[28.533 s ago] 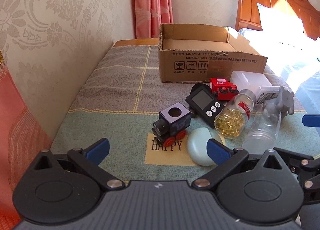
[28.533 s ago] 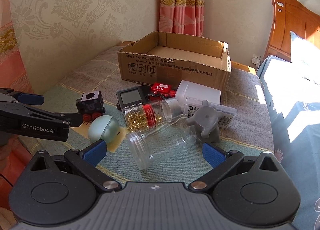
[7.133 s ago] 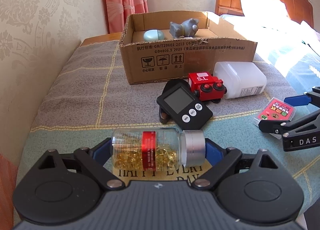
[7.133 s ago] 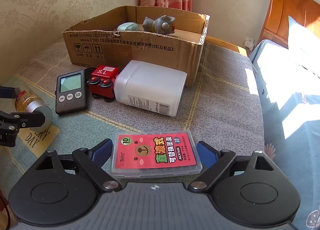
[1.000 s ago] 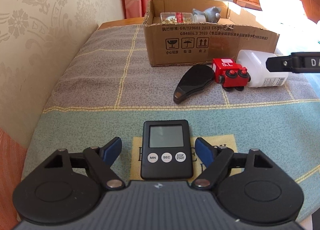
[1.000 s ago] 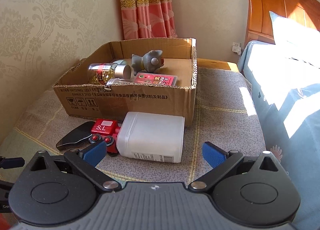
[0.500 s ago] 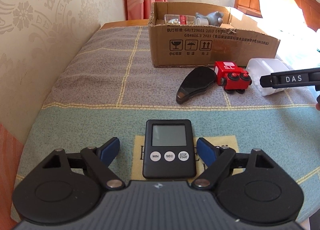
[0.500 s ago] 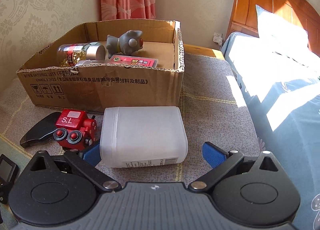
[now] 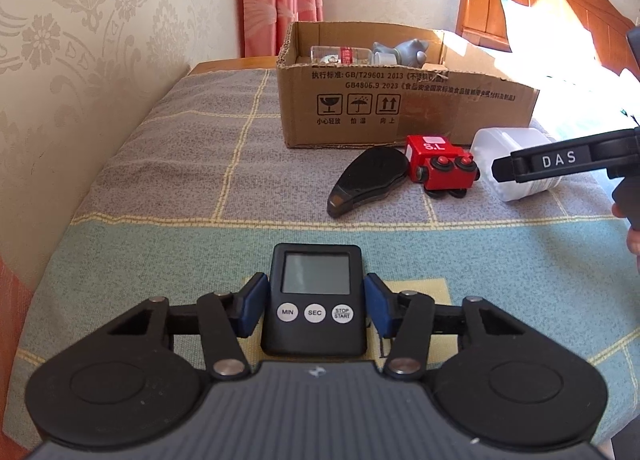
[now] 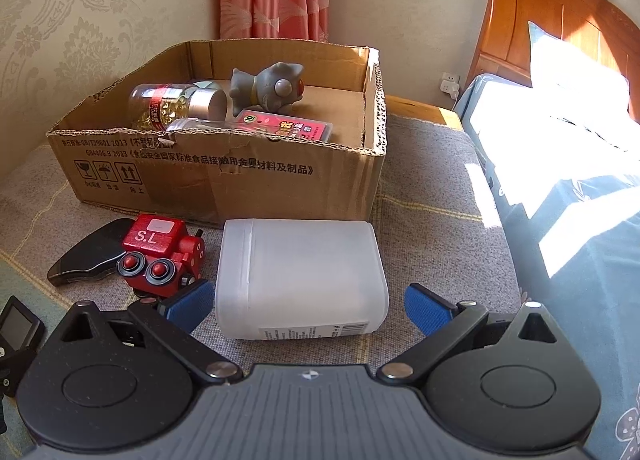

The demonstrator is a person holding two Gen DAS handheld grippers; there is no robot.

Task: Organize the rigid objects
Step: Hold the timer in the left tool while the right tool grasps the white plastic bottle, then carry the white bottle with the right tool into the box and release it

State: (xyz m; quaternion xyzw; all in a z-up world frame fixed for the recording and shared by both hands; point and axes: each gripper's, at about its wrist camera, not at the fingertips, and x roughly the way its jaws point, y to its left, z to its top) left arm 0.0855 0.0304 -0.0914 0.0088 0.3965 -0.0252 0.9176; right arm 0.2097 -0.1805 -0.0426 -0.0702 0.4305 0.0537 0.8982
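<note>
Left gripper: blue pads clamped on both sides of black timer, near edge of patterned cloth.
Right gripper: fingers spread, straddling white plastic jar lying on side before cardboard box.
Red toy train: just left of jar.

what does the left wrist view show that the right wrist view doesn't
Only the left wrist view shows the left gripper with its jaws shut on the black timer, whose three buttons read clearly.

Only the right wrist view shows the pink card case inside the cardboard box, and the right gripper open around the white plastic container.

Both show the box, container, red toy train, black case, pill bottle and grey figurine.
</note>
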